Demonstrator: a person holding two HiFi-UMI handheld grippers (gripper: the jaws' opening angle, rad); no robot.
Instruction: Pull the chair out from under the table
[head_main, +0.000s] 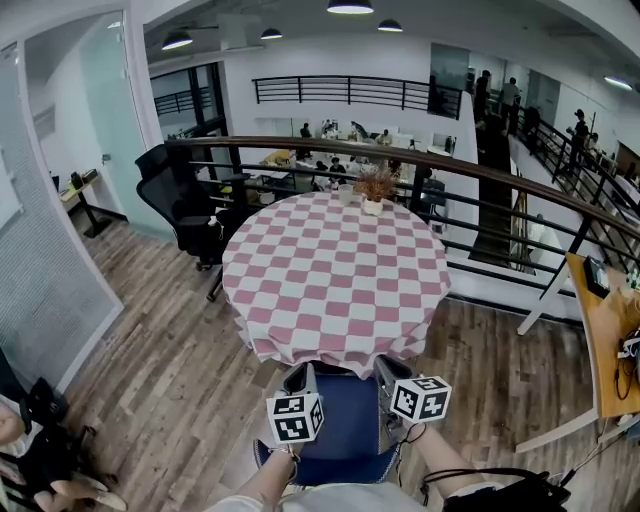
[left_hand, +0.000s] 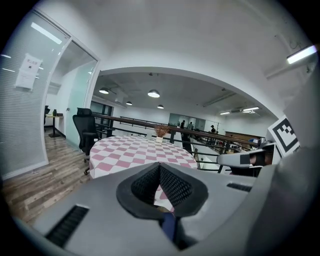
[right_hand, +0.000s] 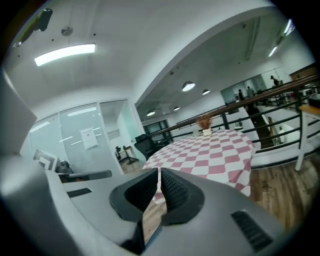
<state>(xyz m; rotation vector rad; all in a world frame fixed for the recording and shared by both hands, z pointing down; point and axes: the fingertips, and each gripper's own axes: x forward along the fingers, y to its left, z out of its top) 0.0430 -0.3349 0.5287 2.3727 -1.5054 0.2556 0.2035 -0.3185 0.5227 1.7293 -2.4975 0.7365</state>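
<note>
A person is standing at a round table (head_main: 330, 260) draped in a pink-and-white checked cloth (head_main: 290, 345), reaching both forearms (head_main: 268, 485) forward from the bottom of the head view and holding a two-jaw tool in each hand. The left gripper (head_main: 306, 372) and the right gripper (head_main: 387, 368) are pointing side by side toward the table's near edge, tipping only slightly downward, each carrying a marker cube (head_main: 295, 418) on top. The right one is sitting a little further ahead than the left.

Between them, the blue chair (head_main: 345, 425) is sitting close in front of the person, its far end tucked beneath the hanging hem of the cloth. Each tool is flanking one side of the chair, though whether either is touching it cannot be told.

In the left gripper view, the ribbed black pads (left_hand: 147, 185) are meeting at their tips and clamping nothing, with a strip of blue chair showing through the gap below them. In the right gripper view, the pads (right_hand: 175, 189) are standing all but together, only a thin slit of floor and cloth showing between them, and they too are holding nothing.

A small potted plant (head_main: 374, 188) is standing at the table's far edge, near a dark railing (head_main: 500, 175), and a black office chair (head_main: 180, 205) is standing on the wooden floor (head_main: 160, 380) to the left
</note>
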